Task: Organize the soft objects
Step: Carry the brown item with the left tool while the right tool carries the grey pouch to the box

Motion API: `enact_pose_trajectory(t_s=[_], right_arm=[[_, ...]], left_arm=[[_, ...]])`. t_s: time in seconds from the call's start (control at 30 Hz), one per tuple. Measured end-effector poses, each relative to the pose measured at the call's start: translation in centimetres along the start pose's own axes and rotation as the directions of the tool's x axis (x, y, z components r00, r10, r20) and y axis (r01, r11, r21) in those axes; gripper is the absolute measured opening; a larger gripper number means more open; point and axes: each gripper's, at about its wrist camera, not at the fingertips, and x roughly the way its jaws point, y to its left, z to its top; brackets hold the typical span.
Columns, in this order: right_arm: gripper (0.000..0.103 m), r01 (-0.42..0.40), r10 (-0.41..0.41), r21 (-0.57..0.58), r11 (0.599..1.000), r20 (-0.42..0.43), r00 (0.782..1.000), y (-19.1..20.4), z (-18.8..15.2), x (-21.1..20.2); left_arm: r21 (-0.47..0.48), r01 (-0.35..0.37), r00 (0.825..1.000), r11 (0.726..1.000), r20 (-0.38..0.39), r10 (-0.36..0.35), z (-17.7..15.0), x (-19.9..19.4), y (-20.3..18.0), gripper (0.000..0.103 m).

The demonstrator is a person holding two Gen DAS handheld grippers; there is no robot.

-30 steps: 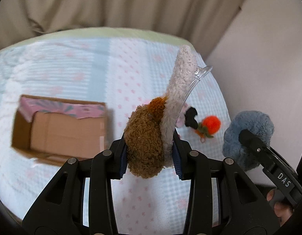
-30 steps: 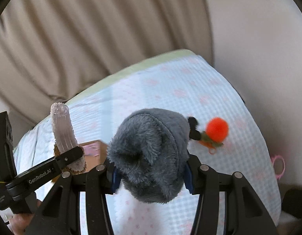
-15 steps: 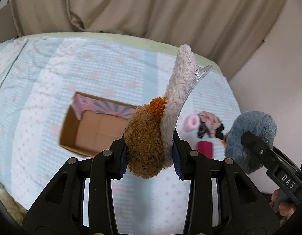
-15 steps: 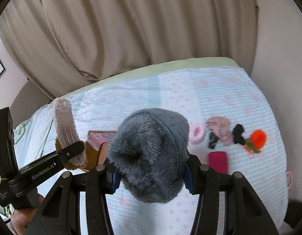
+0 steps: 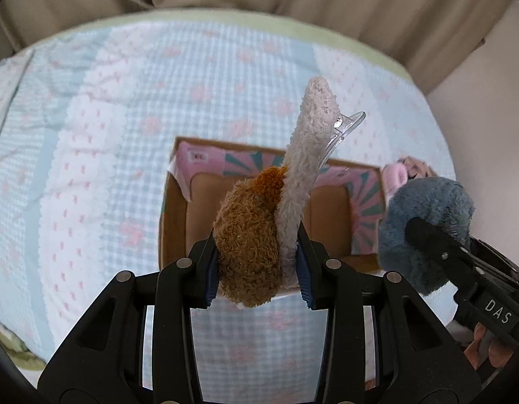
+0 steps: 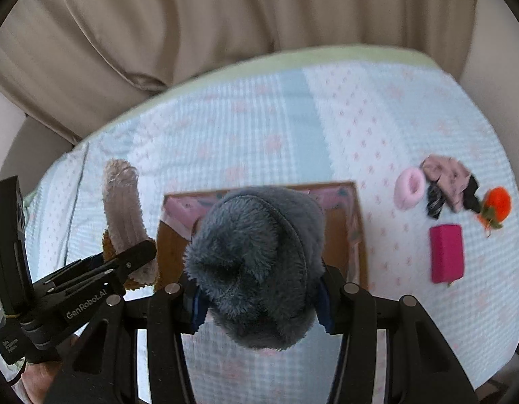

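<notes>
Still, each hand-held gripper full: left [image 5: 256, 262] gripping plush clip [image 5: 279, 202], right [image 6: 259, 306] grey plush [image 6: 256, 262], above box [image 6: 358, 229].

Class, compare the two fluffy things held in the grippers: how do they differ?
The brown clip is tan with a long pale strip on clear plastic; the grey puff is one round blue-grey ball. The clip sticks up tall; the puff sits squat. Both are clamped above the box.

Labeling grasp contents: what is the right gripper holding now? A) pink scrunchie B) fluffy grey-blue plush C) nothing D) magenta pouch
B: the right gripper has its fingers clamped on the fluffy grey-blue plush above the cardboard box, while the pink scrunchie and magenta pouch lie on the bedspread.
</notes>
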Motion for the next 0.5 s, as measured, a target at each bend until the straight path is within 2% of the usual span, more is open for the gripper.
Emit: enact_pose_trajectory(t_s=[0.23,0.4,0.5], right_arm=[[0.047,0.044,-0.041,0.022,0.999,-0.142,0.989,-1.2,0.9,6.4],[0.047,0.071,-0.051,0.077,0.994,-0.238,0.97,-3.4,1.7,11.4],[0.047,0.087,-0.056,0.096,0.992,-0.288,0.956,-4.5,1.8,14.1]], left_arm=[[0.012,0.009,0.991,1.0,-0.133,-0.007,0.5,6.2,0.6,0.034],[0.039,-0.007,0.966,0.999,-0.256,0.017,0.5,11.9,0.8,0.034],[0.063,-0.022,0.952,0.998,-0.304,0.04,0.5,14.6,1.1,0.034]])
